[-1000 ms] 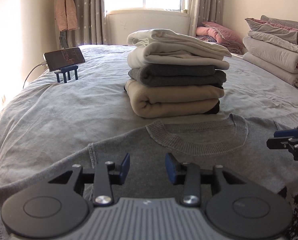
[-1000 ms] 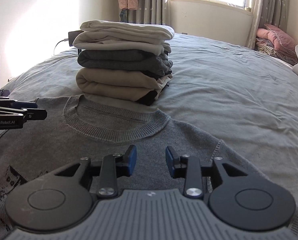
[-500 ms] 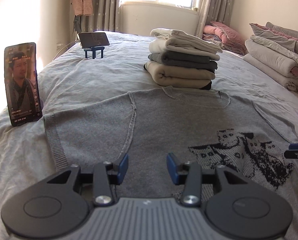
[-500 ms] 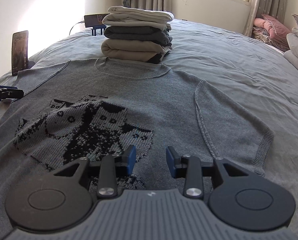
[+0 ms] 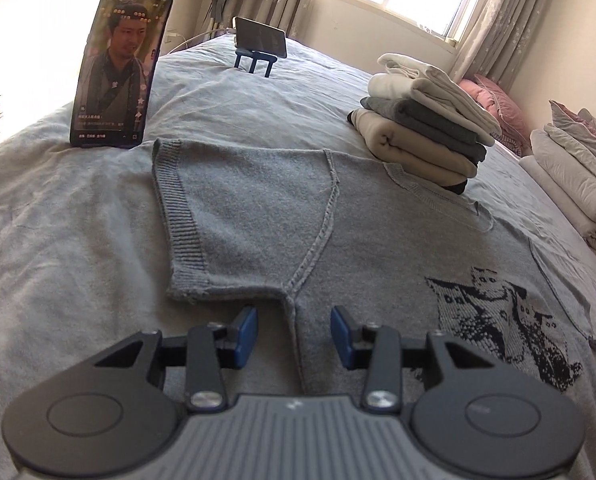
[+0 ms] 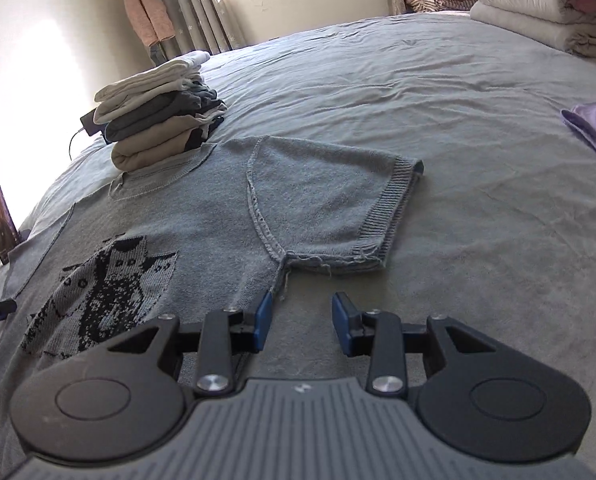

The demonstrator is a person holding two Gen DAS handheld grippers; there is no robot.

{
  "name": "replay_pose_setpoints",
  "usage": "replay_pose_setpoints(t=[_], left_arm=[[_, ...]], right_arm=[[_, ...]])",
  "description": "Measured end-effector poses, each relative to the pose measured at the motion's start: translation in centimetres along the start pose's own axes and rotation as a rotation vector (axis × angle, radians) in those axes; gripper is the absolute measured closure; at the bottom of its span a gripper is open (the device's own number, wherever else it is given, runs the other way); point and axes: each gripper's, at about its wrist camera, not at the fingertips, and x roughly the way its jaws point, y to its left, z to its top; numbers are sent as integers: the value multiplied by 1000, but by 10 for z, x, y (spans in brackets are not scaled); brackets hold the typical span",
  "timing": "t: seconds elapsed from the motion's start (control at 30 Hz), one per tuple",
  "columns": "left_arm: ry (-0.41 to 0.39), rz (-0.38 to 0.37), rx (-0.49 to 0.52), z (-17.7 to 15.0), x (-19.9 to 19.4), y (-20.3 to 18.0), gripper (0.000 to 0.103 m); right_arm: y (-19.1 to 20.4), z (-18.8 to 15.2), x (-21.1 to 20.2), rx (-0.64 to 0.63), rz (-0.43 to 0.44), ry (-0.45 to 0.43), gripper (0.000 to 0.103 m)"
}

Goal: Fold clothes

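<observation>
both claws released, jaws spread: left claw [image 5: 293,334] straddles the sweater's [image 5: 378,264] left underarm seam, right claw [image 6: 302,326] sits at the right underarm edge. sweater lies flat, face up on the bed [image 6: 458,120], collar toward the folded stack [image 5: 426,124], long axis hem-to-collar, sleeves out sideways. risks: pinching the bed cover along with the knit, uneven lift skewing the fold, collar snagging under the stack.

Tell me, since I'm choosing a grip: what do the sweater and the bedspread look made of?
The sweater looks like a soft, matte grey knit: ribbed cuffs, raised seams, and a cat pattern knitted in. The bedspread looks like thin woven cloth, perhaps cotton, matte and finely creased; the fibre cannot be told.
</observation>
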Motion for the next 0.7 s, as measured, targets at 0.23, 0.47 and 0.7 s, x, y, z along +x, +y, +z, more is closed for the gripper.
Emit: replay_pose_setpoints(t=[0.23,0.47,0.7], left_arm=[[-70,53,15,-7,-2,-3,99],[-53,129,21,-1,-5,-1,97],[57,-27,-94,-15,-22,10,90]], right_arm=[[9,-5,15,33,61,-31,99],[7,-7,7,17,-23,-31,95],[6,-19,-11,66,78,36,79]])
